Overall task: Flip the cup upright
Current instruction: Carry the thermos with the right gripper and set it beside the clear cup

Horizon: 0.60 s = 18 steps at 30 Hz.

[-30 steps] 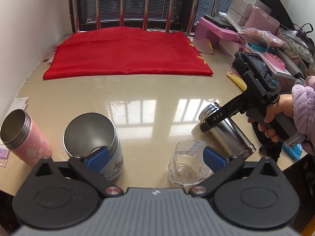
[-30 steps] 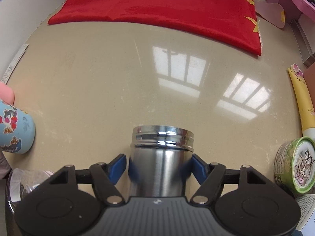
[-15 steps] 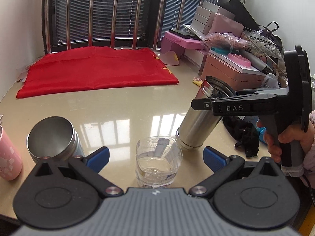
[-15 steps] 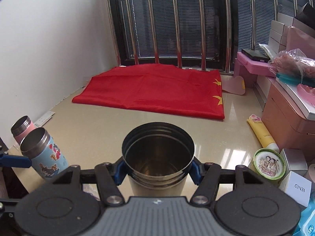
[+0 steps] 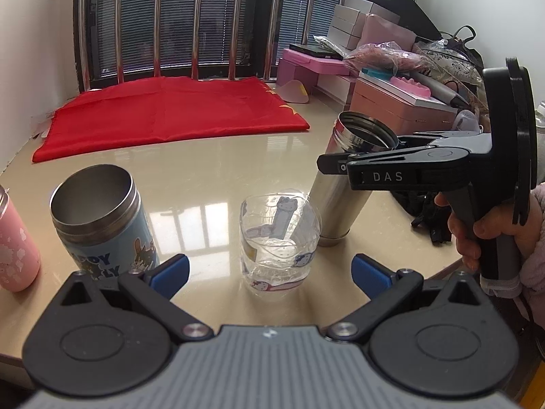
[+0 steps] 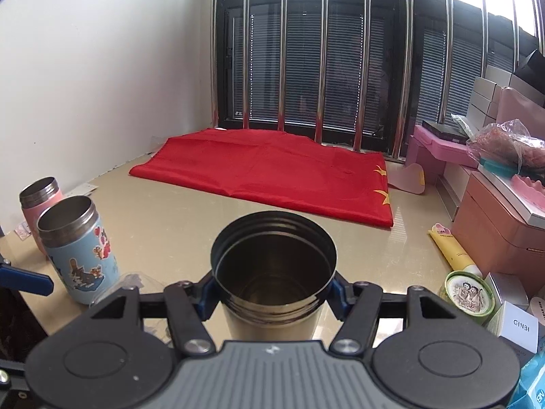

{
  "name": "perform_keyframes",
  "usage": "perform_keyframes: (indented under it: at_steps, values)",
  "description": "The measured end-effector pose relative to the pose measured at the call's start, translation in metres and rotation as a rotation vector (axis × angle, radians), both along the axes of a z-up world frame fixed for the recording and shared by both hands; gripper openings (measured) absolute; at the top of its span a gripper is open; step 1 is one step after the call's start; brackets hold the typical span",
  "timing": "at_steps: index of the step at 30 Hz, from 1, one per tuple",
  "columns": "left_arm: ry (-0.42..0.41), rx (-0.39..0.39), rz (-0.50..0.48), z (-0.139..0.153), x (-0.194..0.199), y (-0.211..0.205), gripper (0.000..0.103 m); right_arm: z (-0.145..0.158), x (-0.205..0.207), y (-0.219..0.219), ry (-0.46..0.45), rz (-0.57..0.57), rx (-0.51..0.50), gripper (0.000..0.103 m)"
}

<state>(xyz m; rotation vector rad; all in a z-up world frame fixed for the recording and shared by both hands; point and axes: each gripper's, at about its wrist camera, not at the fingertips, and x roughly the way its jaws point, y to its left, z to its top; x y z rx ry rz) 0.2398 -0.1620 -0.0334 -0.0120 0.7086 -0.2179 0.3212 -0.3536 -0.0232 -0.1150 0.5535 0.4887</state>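
Note:
A tall steel cup (image 5: 344, 177) stands nearly upright on the table, mouth up, leaning slightly. My right gripper (image 6: 272, 298) is shut on the steel cup (image 6: 272, 272) just below its rim; it shows from the side in the left wrist view (image 5: 361, 160). A clear glass cup (image 5: 277, 242) with cartoon stickers stands upright between the blue pads of my left gripper (image 5: 269, 271), which is open and empty. The pads do not touch the glass.
A blue cartoon tumbler (image 5: 102, 221) and a pink tumbler (image 5: 15, 245) stand upright at the left. A red flag (image 5: 163, 116) lies at the back. Pink boxes (image 5: 391, 102) and clutter crowd the right. A yellow tube (image 6: 449, 245) and green tin (image 6: 468, 291) lie right.
My right gripper has swung the steel cup from lying on its side to mouth-up and set its base on the table. The left gripper's view has tilted up; the glass now stands upright.

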Motion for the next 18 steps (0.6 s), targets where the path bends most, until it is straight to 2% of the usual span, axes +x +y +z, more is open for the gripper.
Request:
perform_keyframes:
  at_steps: [4, 7, 10, 12, 15, 18]
  values:
    - [-0.009, -0.003, 0.008, 0.002, -0.003, 0.001, 0.103, -0.002, 0.014, -0.004, 0.065, -0.01, 0.036, 0.062]
    - [-0.021, -0.002, 0.007, 0.004, -0.004, 0.003, 0.103, -0.005, 0.015, -0.006, 0.061, -0.011, 0.047, 0.062]
    - [-0.037, 0.0, 0.011, 0.004, -0.005, 0.004, 0.103, -0.006, 0.011, -0.009, 0.024, -0.021, 0.062, 0.078]
    - [-0.047, -0.001, 0.016, 0.003, -0.006, 0.005, 0.103, -0.006, 0.006, -0.012, 0.0, -0.02, 0.094, 0.092]
    - [-0.073, -0.006, 0.027, 0.002, -0.014, 0.007, 0.103, -0.002, -0.011, -0.017, -0.079, -0.032, 0.123, 0.101]
    - [-0.108, -0.02, 0.049, 0.003, -0.027, 0.01, 0.103, 0.003, -0.034, -0.019, -0.14, -0.059, 0.14, 0.103]
